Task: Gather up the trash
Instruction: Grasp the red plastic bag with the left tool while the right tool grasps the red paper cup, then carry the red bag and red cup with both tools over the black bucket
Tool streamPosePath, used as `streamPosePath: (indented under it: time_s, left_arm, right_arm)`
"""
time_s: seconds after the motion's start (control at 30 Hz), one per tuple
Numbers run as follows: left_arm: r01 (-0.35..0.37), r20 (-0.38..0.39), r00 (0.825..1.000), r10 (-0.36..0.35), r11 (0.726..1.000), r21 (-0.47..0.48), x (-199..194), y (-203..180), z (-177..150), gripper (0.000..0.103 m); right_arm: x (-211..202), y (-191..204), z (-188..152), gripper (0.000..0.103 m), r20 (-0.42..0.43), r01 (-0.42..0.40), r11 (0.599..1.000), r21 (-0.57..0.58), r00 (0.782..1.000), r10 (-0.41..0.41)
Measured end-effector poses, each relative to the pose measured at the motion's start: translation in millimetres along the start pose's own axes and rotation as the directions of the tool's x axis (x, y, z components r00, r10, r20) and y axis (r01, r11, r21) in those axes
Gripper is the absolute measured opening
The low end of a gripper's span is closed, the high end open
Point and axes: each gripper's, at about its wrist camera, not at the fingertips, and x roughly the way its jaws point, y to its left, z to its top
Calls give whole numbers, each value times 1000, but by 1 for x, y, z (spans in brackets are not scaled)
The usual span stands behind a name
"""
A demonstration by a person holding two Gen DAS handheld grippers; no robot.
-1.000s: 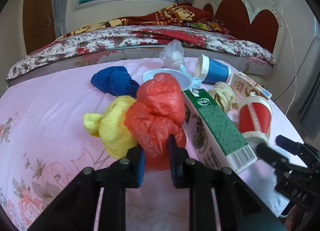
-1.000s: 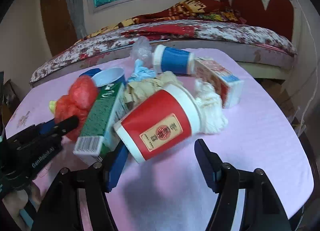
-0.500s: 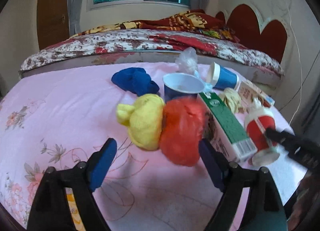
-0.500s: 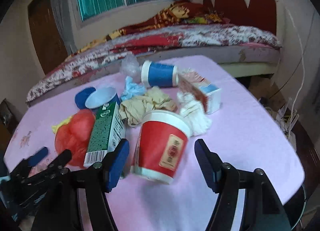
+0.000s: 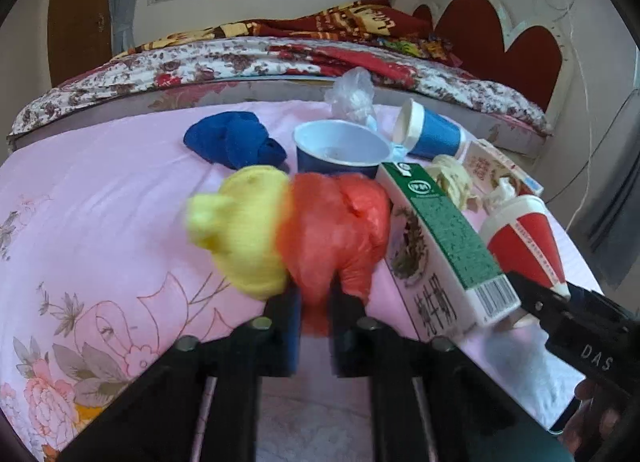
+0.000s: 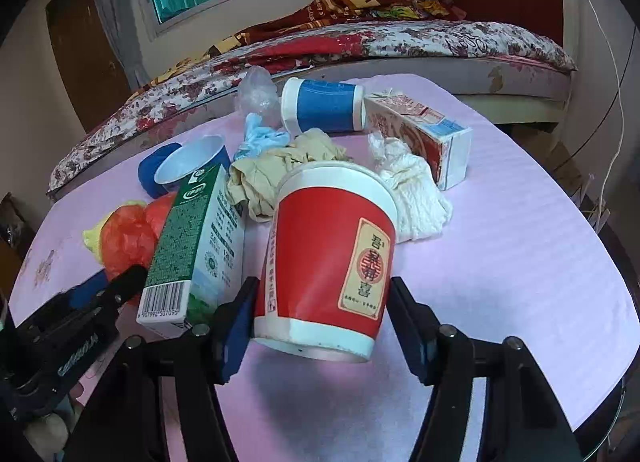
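Observation:
A pile of trash lies on a pink table (image 6: 500,262). My left gripper (image 5: 314,322) is shut on a crumpled red plastic bag (image 5: 332,230), which touches a yellow cloth (image 5: 240,230). My right gripper (image 6: 320,322) is shut on a red paper cup (image 6: 332,254), one pad on each side of its lower wall. A green milk carton (image 5: 436,246) lies between the bag and the cup; it also shows in the right wrist view (image 6: 192,246).
Behind lie a blue cloth (image 5: 236,142), an open blue cup (image 5: 340,150), a tipped blue cup (image 6: 324,106), a red-and-white carton (image 6: 424,130), a beige rag (image 6: 280,170), a white tissue (image 6: 412,194) and a clear bag (image 6: 258,90). A bed (image 6: 360,42) stands beyond the table.
My left gripper was open wide half a second ago and has shut on the red bag. My right gripper has moved in and closed on the red cup.

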Motion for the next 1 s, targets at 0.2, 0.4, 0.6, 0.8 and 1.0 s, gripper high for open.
streamPosePath:
  time_s: [0.2, 0.4, 0.6, 0.8, 1.0]
  left_arm:
    - [-12, 68, 998, 10, 999, 33, -29, -3, -12, 11]
    - [-11, 110, 994, 7, 999, 31, -57, -8, -16, 11]
    - [22, 124, 992, -32, 996, 83, -81, -31, -23, 10]
    - [83, 122, 987, -102, 985, 150, -102, -73, -38, 10]
    - [169, 104, 975, -196, 959, 228, -118, -123, -48, 10]
  right_arm:
    - [-19, -1, -7, 61, 36, 18, 999, -47, 999, -17]
    - [-50, -13, -19, 60, 80, 6, 999, -40, 997, -3]
    - [-95, -28, -38, 60, 117, 33, 997, -67, 993, -25]
    - [-150, -68, -57, 60, 157, 80, 996, -41, 985, -72]
    - [-192, -116, -71, 60, 175, 140, 990, 8, 975, -139]
